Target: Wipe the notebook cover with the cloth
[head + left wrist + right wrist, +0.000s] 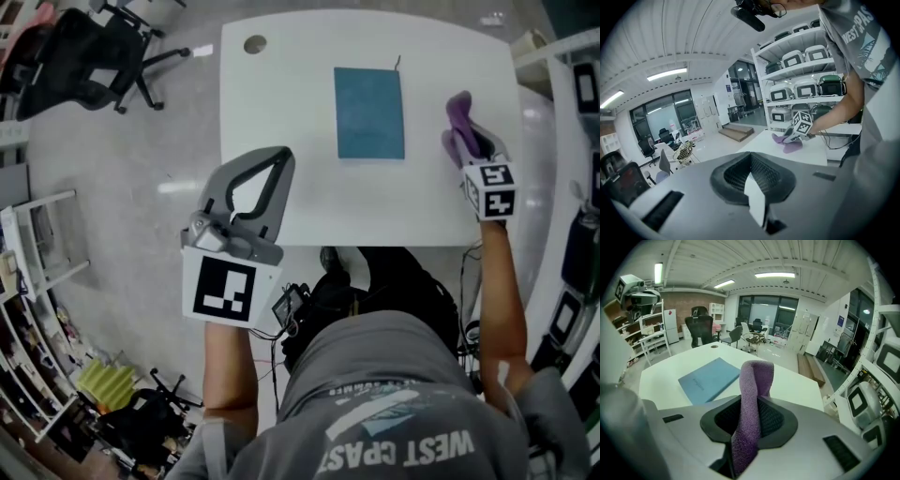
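A fuzzy purple cloth [757, 376] is pinched by the down-tilted right gripper [469, 145], right of the flat teal notebook [369, 112]. The left gripper [278, 156] is held closed and empty, left of it.

A white table [281, 112] bears a blue notebook [369, 112] lying flat near its middle.
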Available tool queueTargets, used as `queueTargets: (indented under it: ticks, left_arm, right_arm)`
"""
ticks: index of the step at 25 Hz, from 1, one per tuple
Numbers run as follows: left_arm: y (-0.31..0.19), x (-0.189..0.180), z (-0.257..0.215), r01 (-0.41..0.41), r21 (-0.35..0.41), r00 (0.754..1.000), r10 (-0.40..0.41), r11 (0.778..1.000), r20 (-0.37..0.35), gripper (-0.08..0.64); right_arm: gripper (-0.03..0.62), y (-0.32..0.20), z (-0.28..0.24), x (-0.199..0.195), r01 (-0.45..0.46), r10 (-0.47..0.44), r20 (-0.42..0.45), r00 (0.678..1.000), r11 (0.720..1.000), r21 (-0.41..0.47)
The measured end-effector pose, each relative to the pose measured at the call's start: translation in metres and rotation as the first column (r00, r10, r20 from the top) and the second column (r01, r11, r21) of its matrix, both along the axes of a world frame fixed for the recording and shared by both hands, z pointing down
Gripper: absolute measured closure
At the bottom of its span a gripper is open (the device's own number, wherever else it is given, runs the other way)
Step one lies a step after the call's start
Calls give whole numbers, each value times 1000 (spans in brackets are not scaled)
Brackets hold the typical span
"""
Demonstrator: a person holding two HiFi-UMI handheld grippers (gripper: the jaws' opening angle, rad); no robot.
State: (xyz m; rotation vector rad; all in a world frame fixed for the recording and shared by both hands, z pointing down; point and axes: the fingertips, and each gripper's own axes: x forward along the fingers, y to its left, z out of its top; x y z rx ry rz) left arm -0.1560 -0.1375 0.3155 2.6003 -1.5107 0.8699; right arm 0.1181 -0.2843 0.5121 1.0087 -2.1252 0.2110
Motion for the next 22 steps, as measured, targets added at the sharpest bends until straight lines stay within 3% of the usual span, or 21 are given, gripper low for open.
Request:
queueTargets:
  ticks: [5, 10, 12, 19, 20, 22]
  left_arm:
    - [20, 4, -20, -11, 29, 1000, 10, 1000, 22, 557]
    - [40, 2, -41, -6, 67, 1000, 4, 998, 25, 557]
    - [48, 1, -49, -6, 81, 1000, 4, 997, 26, 557]
    - [70, -5, -77, -35, 161, 999, 30, 986, 32, 557]
    - [75, -5, -82, -40, 169, 999, 35, 985, 32, 557]
    - [85, -6, -92, -51, 185, 998, 45, 981, 36, 557]
  right_arm:
    - [469, 22, 12, 32, -57, 57, -4, 998, 998, -35]
    - [377, 48, 17, 39, -67, 81, 96, 992, 988, -137]
    - [374, 55, 8, 37, -58, 75, 118, 990, 988, -142]
    - [374, 65, -62, 19, -39, 44, 188, 981, 999, -31]
    - [384, 69, -77, 16, -30, 31, 200, 979, 1000, -11]
    - [462, 80, -111, 6, 2, -11, 226, 974, 999, 41]
